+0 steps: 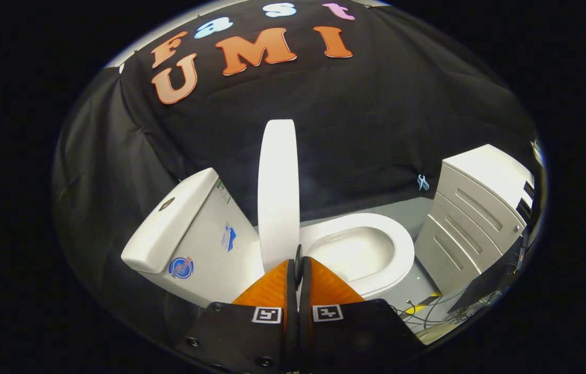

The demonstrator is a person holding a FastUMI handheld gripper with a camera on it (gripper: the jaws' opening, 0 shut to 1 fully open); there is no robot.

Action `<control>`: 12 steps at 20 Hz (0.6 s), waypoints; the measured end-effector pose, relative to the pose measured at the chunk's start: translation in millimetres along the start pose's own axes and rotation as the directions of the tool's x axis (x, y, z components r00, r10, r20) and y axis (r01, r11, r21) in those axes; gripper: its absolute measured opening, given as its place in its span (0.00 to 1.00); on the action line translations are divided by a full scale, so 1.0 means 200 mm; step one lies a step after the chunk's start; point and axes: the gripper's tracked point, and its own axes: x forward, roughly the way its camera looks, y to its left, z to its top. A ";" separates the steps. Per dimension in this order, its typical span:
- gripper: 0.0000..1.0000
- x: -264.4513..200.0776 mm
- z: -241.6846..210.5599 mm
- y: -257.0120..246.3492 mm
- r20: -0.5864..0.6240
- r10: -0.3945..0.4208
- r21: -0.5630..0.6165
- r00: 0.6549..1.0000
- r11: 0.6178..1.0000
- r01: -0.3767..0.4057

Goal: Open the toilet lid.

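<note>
The white plastic toilet lid (278, 187) stands upright, edge-on, just ahead of the gripper (298, 265) — fingers pressed together at its lower edge; whether they pinch it, I cannot tell.

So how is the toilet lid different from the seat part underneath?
The lid stands upright, seen edge-on just ahead of the closed fingers of the gripper; the seat lies flat on the bowl. The lid looks like a solid slab, while the seat is a ring with a hole in the middle. The lid rises beside the tank; the seat stretches toward the cabinet. Both are white.
</note>
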 end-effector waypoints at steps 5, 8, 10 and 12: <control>0.08 -0.01 0.00 0.12 0.012 -0.001 -0.050 1.000 0.999 0.002; 0.08 -0.01 -0.01 0.18 0.026 0.000 -0.087 1.000 0.996 0.003; 0.08 -0.02 -0.02 0.23 0.034 0.003 -0.105 0.999 0.994 0.001; 0.08 -0.02 -0.02 0.28 0.036 0.010 -0.113 0.999 0.994 -0.006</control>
